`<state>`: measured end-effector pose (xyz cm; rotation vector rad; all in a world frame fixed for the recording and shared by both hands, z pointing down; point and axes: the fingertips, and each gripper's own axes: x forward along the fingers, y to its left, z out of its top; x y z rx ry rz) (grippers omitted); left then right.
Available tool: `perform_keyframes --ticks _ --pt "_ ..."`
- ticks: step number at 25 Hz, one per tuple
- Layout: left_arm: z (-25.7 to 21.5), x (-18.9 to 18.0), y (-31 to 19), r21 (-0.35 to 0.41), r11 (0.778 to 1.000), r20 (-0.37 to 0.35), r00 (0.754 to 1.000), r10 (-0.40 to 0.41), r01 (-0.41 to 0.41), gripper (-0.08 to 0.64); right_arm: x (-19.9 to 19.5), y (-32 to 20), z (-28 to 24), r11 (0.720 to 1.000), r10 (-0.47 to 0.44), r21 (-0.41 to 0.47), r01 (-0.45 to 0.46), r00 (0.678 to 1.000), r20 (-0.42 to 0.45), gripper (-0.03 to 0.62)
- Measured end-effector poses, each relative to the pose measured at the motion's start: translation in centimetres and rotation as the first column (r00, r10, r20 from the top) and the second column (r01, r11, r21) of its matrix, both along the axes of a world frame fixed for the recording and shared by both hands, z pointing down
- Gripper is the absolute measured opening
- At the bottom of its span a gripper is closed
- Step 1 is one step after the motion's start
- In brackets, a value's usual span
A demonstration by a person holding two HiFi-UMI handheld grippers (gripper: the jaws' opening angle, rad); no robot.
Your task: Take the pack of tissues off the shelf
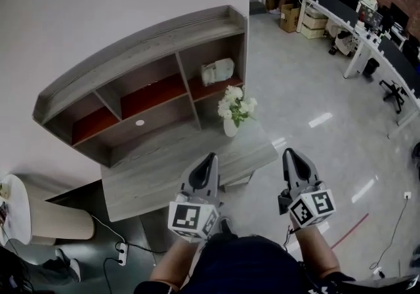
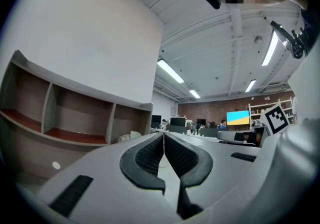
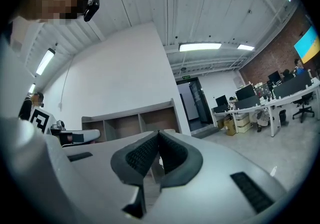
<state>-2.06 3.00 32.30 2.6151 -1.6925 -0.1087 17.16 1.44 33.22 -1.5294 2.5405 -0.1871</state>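
Nearest the camera, both claws are held level and well short of the shelf (image 1: 131,43). The left claw (image 1: 210,157) is seen with its jaws pressed together on nothing, and the right claw (image 1: 292,153) is likewise closed and empty, as each gripper view confirms. The step in hand is judged to be the approach, with no reach begun. Beyond the claws lies the grey surface (image 1: 157,168), on which a white vase of flowers (image 1: 232,112) stands near the far right corner. Behind it, the pack of tissues (image 1: 218,71) is found in the shelf's right-hand compartment, on the red-lined floor, just beyond the vase of flowers. The next move is judged to call for one claw to be opened wide, carried past the vase of flowers without brushing it, then closed across the pack. How deep the pack sits cannot be made out. In the left gripper view only a pale scrap, probably the pack, is shown above the claw's body. In the right gripper view the lower part of that compartment is covered by the claw itself.
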Motion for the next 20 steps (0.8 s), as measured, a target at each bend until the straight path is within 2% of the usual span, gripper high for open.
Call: perform_keyframes --ticks 6,11,20 --pt "0.2 -2.6 -3.4 0.000 0.999 -0.017 0.999 0.034 -0.034 0.018 -2.6 -1.9 -0.2 1.000 0.026 -0.004 -0.026 0.999 -0.023 0.012" --pt "0.6 -4.2 -5.1 -0.013 0.999 -0.018 0.999 0.049 -0.049 0.018 -4.6 -3.2 0.9 0.998 0.028 -0.047 -0.030 0.999 -0.039 0.012" --pt "1.1 -4.8 -9.2 -0.026 0.999 -0.005 0.999 0.034 -0.034 0.018 -6.5 -7.9 2.8 0.996 -0.011 -0.091 0.009 1.000 -0.020 0.012"
